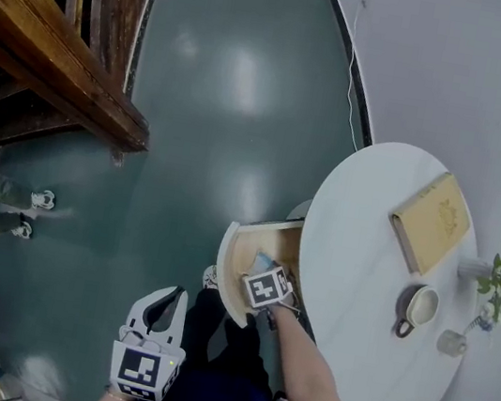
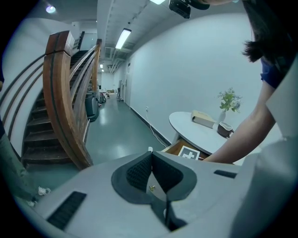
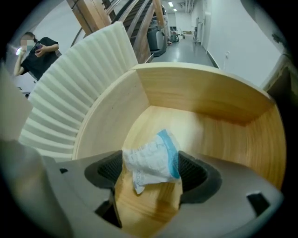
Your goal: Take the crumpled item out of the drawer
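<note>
Right gripper (image 3: pixel 151 169) spread wide, 1 crumpled wrapper (image 3: pixel 153 160) between jaws in wooden drawer (image 3: pixel 205 100), left gripper (image 2: pixel 151 174) pressed together, empty

Head view: steeply down on table (image 1: pixel 361 223) and open drawer (image 1: pixel 238 261). Right gripper view: close, drawer floor just past its fingers (image 3: pixel 104 169). Left gripper view: near level, same table and drawer far beyond the fingers.

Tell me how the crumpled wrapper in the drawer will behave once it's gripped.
The crumpled wrapper looks like thin creased film: probably very light, likely to crush flat in the right gripper. Its dangling corner looks floppy; it shouldn't roll.
</note>
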